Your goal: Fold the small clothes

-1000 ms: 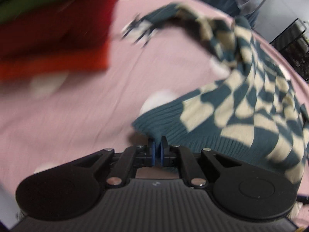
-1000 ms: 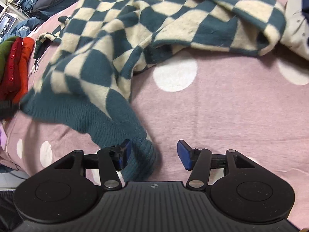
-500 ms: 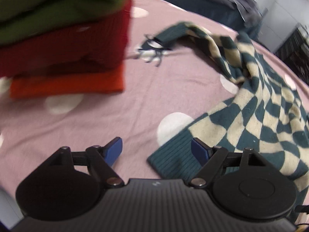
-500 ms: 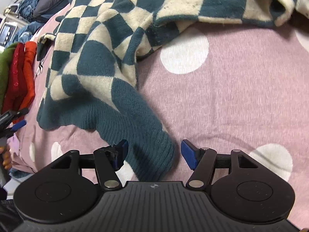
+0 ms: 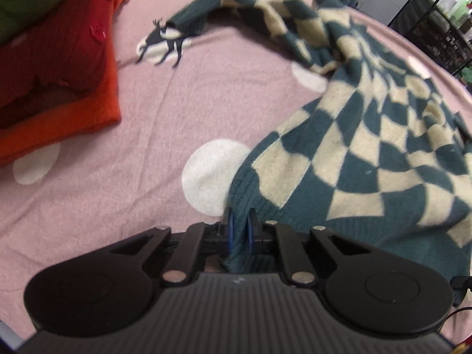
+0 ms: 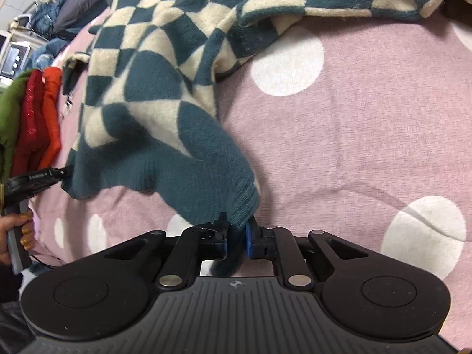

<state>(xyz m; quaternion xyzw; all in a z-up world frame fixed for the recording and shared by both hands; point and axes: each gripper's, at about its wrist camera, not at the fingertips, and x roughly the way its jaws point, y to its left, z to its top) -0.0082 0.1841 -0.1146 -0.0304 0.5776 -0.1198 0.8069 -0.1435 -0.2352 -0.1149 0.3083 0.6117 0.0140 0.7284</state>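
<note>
Left wrist view: the left claw has just closed, and its 2 blue pads are clamped on the ribbed teal hem of 1 checked sweater. The sweater runs from the claw up and to the right across the pink dotted bedsheet, with 1 sleeve stretched toward the far left, its cuff lying on a deer print. At the upper left sits 1 stack of folded clothes, well apart from the sweater: orange at the bottom, red above it, green on top.

Right wrist view: the right claw has also just closed and pinches another corner of the same sweater's hem between its 2 pads. The sweater spreads up and left from the claw. At the left edge a hand holds the left claw at the hem's other end, beside the 3 folded pieces.
</note>
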